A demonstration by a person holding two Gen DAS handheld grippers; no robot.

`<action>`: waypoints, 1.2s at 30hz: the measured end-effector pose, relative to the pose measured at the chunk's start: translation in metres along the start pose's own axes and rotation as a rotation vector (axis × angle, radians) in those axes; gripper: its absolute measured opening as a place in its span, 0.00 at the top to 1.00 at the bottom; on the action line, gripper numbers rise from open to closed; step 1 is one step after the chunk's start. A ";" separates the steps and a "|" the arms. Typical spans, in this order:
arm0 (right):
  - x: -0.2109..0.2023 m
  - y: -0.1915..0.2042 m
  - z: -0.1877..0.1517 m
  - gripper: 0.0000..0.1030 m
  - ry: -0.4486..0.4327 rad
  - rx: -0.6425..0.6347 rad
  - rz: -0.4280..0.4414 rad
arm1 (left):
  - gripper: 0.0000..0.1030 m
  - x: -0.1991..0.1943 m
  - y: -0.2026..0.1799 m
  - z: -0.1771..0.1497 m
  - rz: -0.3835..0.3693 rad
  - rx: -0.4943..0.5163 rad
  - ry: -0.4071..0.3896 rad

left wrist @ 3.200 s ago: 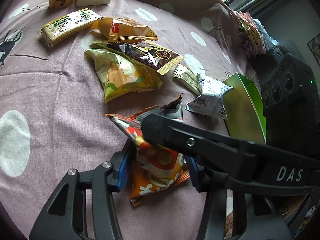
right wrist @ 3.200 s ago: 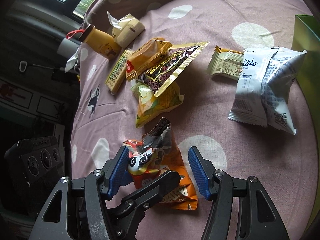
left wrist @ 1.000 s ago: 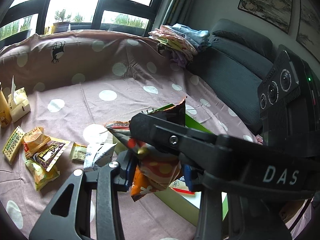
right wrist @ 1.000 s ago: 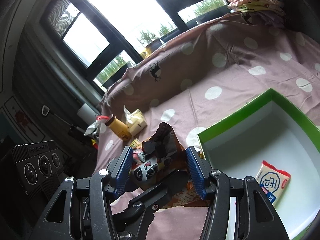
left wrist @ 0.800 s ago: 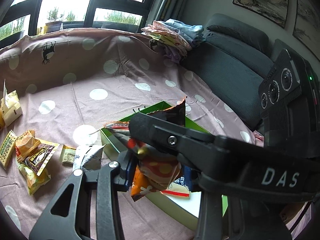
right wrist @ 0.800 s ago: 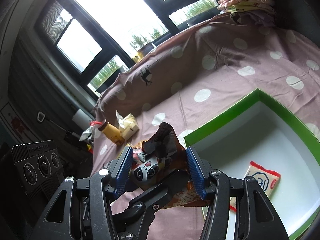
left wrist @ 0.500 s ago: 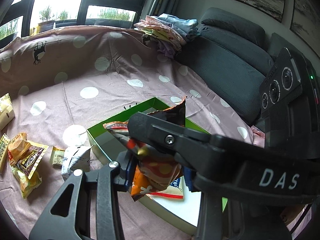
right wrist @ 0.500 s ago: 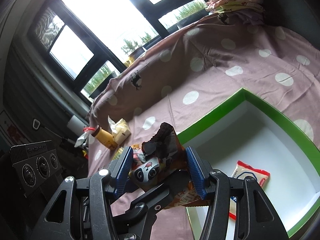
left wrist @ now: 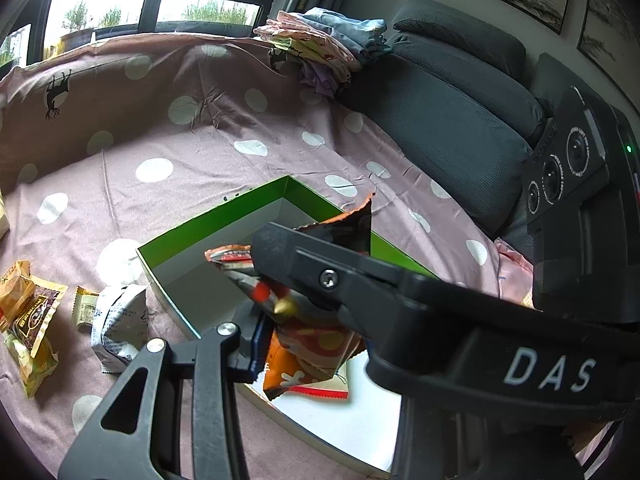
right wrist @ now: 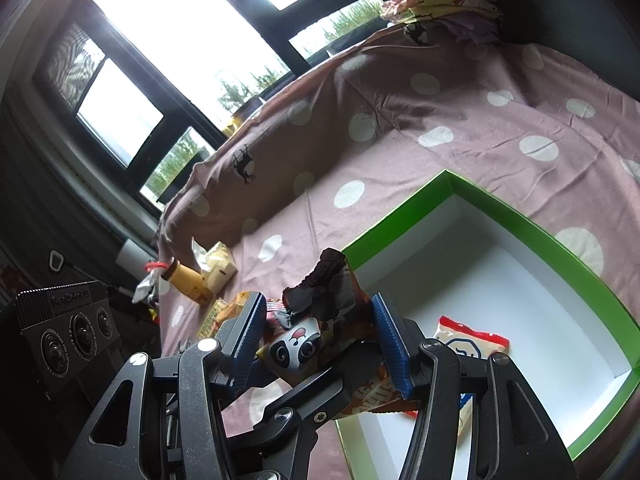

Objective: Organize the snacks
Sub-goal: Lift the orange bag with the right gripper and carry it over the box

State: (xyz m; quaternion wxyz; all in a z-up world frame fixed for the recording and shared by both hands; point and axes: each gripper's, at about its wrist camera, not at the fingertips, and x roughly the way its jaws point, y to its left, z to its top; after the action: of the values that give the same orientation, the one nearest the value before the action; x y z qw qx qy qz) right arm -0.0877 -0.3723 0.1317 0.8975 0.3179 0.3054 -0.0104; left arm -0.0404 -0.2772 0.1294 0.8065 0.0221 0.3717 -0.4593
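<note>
Two tools grip one snack packet [right wrist: 320, 340]: the right tool [right wrist: 320, 336] clenches its sides between ribbed blue pads, the left tool [left wrist: 304, 336] pinches its lower part; crinkled foil, orange with a panda face, long axis upright, torn dark top pointing up; it hangs over the near corner of the green-walled, white-floored box [right wrist: 520, 216]; beyond, a white red-edged packet [right wrist: 472, 344] lies flat inside on the polka-dot sheet [right wrist: 480, 120].

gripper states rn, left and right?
Left gripper: shut on the orange snack bag, above the green box.
Right gripper: shut on the same bag.
</note>
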 end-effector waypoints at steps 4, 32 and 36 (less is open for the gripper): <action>0.000 -0.007 0.001 0.44 0.004 0.013 -0.032 | 0.62 0.008 -0.003 0.001 -0.013 0.003 0.020; 0.003 -0.040 0.003 0.44 0.026 0.107 -0.177 | 0.63 0.058 -0.011 0.006 -0.120 0.012 0.187; 0.006 -0.043 0.002 0.44 0.041 0.116 -0.186 | 0.63 0.062 -0.009 0.005 -0.124 0.013 0.207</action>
State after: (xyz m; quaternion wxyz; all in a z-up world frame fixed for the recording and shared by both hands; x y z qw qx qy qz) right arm -0.0909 -0.4069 0.1048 0.8663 0.3398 0.3506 -0.1050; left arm -0.0251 -0.3295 0.0974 0.7336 0.0516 0.4509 -0.5058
